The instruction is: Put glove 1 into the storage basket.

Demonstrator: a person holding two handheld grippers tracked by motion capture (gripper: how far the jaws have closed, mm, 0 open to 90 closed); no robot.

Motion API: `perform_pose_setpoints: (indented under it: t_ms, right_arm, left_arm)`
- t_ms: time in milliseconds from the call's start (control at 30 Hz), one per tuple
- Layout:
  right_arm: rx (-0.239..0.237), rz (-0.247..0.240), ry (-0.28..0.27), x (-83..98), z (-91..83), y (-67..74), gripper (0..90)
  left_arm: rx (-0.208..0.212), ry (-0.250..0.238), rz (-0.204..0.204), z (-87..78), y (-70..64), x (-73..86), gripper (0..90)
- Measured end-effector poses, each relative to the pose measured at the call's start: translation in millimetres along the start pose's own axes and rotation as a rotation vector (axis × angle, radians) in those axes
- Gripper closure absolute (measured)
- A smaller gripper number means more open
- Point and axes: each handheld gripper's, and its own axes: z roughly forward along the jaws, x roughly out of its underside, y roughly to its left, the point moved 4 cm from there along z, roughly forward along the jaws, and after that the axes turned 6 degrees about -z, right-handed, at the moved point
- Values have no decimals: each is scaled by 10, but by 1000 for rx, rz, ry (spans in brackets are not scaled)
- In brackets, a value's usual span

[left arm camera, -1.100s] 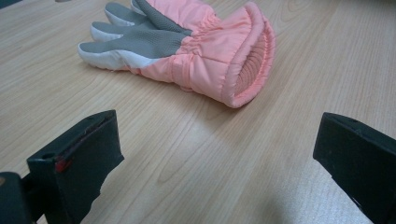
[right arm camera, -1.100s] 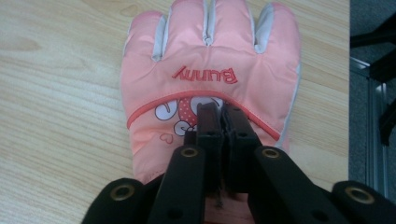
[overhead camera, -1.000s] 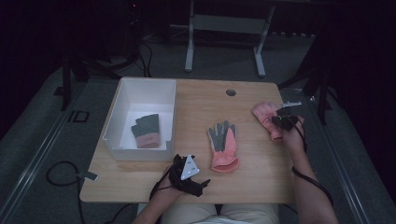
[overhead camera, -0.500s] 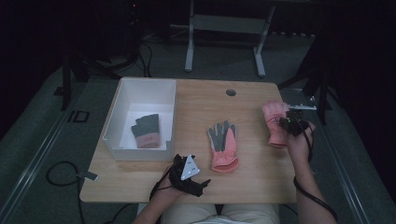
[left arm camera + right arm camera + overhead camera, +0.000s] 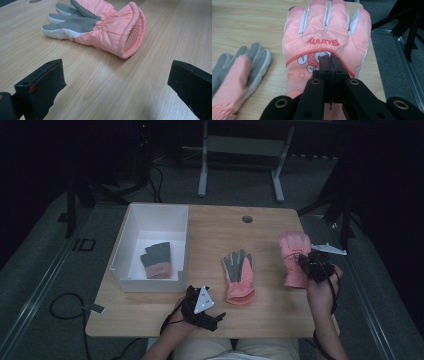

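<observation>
A pink glove (image 5: 292,255) printed "Bunny" (image 5: 327,32) lies back up near the table's right edge. My right gripper (image 5: 309,265) sits over its wrist end, jaws together and pinching the fabric by the cartoon print (image 5: 329,61). A second pink glove (image 5: 239,275) lies grey palm up in the middle of the table, its cuff towards me (image 5: 100,27). My left gripper (image 5: 207,312) rests at the front edge, open and wide (image 5: 117,75), with bare wood between the jaws and the cuff a short way beyond them.
A white bin (image 5: 125,250) stands at the table's left with a pair of dark grey gloves (image 5: 157,260) in it. A round cable hole (image 5: 247,219) sits at the back of the wooden table (image 5: 270,315). Metal stand legs (image 5: 202,170) rise behind it.
My right gripper has come back towards me, and the pink "Bunny" glove has moved with it and turned straighter. The left gripper and the middle glove have stayed put.
</observation>
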Motion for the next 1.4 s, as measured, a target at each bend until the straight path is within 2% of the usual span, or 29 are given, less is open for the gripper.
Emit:
perform_pose_setpoints:
  t_ms: [233, 467, 600, 867, 1000, 1333, 1400]
  right_arm:
    - [-13, 12, 14, 83, 29, 188, 896]
    - [-22, 31, 61, 237, 220, 333, 896]
    - [-25, 27, 94, 330, 350, 401, 895]
    - [-33, 44, 141, 474, 567, 430, 894]
    - [-33, 47, 144, 512, 635, 447, 890]
    - [-59, 47, 137, 532, 651, 445, 821]
    - [-85, 14, 110, 461, 573, 411, 749]
  left_arm:
    - [-2, 1, 13, 4, -16, -1, 6]
    - [-6, -1, 3, -19, 7, 2, 6]
    - [-5, -4, 5, -22, 5, -2, 6]
    - [-7, 0, 1, -21, 19, 3, 6]
    - [-4, 2, 4, -16, 7, 1, 6]
    - [0, 11, 4, -11, 6, 13, 6]
    - [0, 1, 2, -18, 8, 1, 6]
